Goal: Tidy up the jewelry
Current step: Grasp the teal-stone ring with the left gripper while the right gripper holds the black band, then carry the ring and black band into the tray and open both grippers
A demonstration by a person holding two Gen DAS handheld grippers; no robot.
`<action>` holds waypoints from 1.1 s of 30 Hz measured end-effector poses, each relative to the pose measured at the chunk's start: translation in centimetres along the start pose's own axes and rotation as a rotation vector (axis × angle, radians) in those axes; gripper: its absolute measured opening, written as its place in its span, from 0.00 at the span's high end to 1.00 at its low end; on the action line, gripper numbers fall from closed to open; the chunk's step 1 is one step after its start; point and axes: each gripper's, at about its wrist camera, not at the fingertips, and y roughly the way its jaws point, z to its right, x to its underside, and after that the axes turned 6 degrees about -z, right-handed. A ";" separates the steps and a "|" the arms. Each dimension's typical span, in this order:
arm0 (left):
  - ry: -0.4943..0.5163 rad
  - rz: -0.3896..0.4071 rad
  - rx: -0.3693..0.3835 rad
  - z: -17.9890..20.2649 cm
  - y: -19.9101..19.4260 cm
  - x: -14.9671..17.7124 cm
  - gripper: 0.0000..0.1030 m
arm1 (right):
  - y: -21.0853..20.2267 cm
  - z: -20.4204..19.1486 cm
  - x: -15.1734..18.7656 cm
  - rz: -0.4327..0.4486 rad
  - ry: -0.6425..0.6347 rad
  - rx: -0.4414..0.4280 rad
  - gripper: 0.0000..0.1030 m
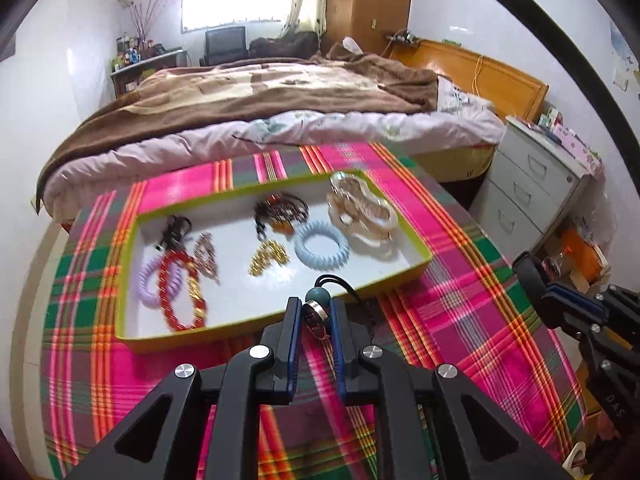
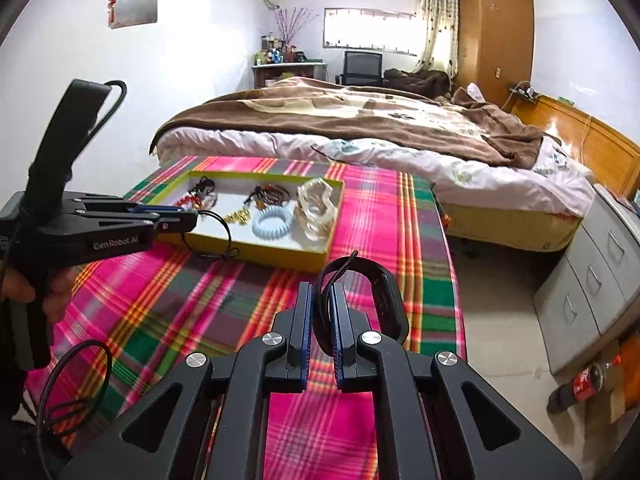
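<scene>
A green-rimmed tray [image 1: 420,254] with a white floor sits on the plaid table. It holds several pieces: a red bead bracelet [image 1: 176,292], a lilac coil band [image 1: 146,284], a gold piece [image 1: 268,258], a blue coil band [image 1: 320,244] and a clear claw clip [image 1: 360,208]. My left gripper [image 1: 316,312] is shut on a black cord necklace with a silver ring and a teal bead [image 1: 314,310], held over the tray's near edge. My right gripper [image 2: 322,300] is shut on a black wristband [image 2: 388,300] above the table, right of the tray [image 2: 280,258].
The plaid cloth [image 1: 460,320] covers the table. A bed [image 1: 280,92] lies just behind it. A grey drawer cabinet [image 1: 528,184] stands at the right. A cola bottle [image 2: 584,386] lies on the floor by the cabinet.
</scene>
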 end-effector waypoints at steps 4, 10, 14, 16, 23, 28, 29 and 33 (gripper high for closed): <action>-0.012 0.032 -0.007 -1.2 -1.5 -0.9 0.86 | 0.2 -0.5 -1.5 0.017 -0.009 -0.012 0.92; -0.038 0.060 -0.017 -3.7 -2.3 -2.9 0.86 | 2.1 -1.6 -4.1 0.016 -0.033 -0.029 0.92; -0.062 0.047 -0.047 -5.8 -1.1 -4.1 0.86 | 4.5 -2.6 -5.8 0.001 -0.059 -0.054 0.92; -0.072 0.040 -0.060 -6.7 -0.3 -4.4 0.86 | 5.9 -3.1 -6.4 -0.015 -0.065 -0.065 0.92; -0.115 -0.028 -0.059 -9.0 3.8 -4.7 0.86 | 10.9 -5.2 -7.5 -0.091 -0.116 -0.113 0.92; -0.120 -0.077 -0.044 -9.3 6.6 -4.3 0.86 | 13.9 -6.3 -7.4 -0.157 -0.154 -0.125 0.92; -0.123 -0.085 -0.043 -9.3 7.0 -4.1 0.86 | 14.3 -6.5 -7.3 -0.167 -0.158 -0.129 0.92; -0.130 -0.109 -0.043 -9.5 8.2 -3.8 0.86 | 15.1 -6.8 -7.0 -0.186 -0.175 -0.131 0.92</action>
